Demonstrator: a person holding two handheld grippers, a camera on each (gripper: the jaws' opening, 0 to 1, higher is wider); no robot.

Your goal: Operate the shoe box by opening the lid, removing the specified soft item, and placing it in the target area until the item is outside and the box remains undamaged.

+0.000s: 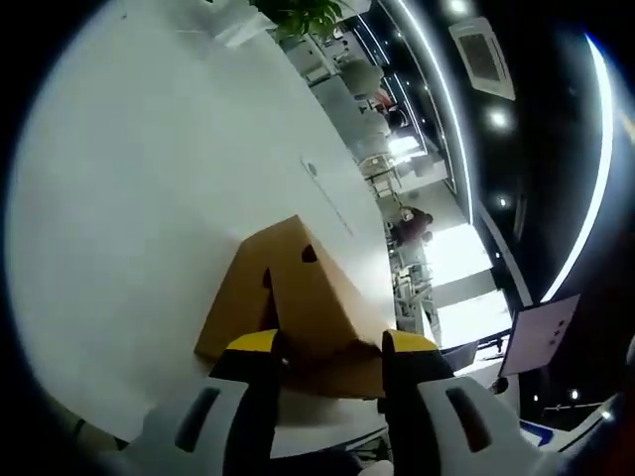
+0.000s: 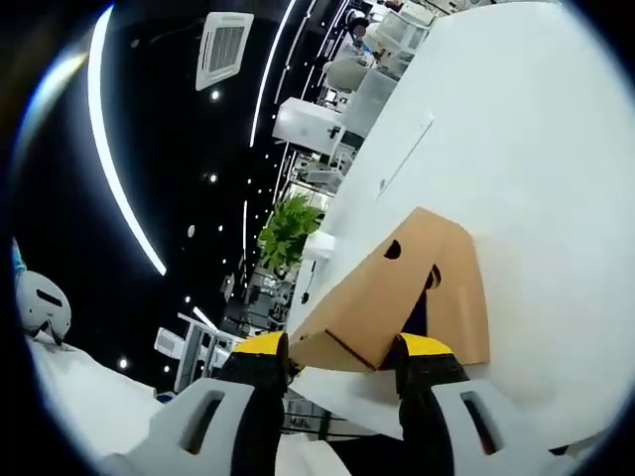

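Observation:
A brown cardboard shoe box lies on the white table, with a round finger hole in its side. A dark slit shows where the lid meets the body. My left gripper is open, its yellow-tipped jaws standing wide on either side of the box's near end. In the right gripper view the same box shows its hole and a dark gap at the lid. My right gripper is open too, its jaws flanking the box's near corner. Whether any jaw touches the cardboard I cannot tell.
A wide stretch of bare table runs beyond the box. A green plant stands past the table's far end, with office desks and people behind it. The table's near edge lies just under the jaws.

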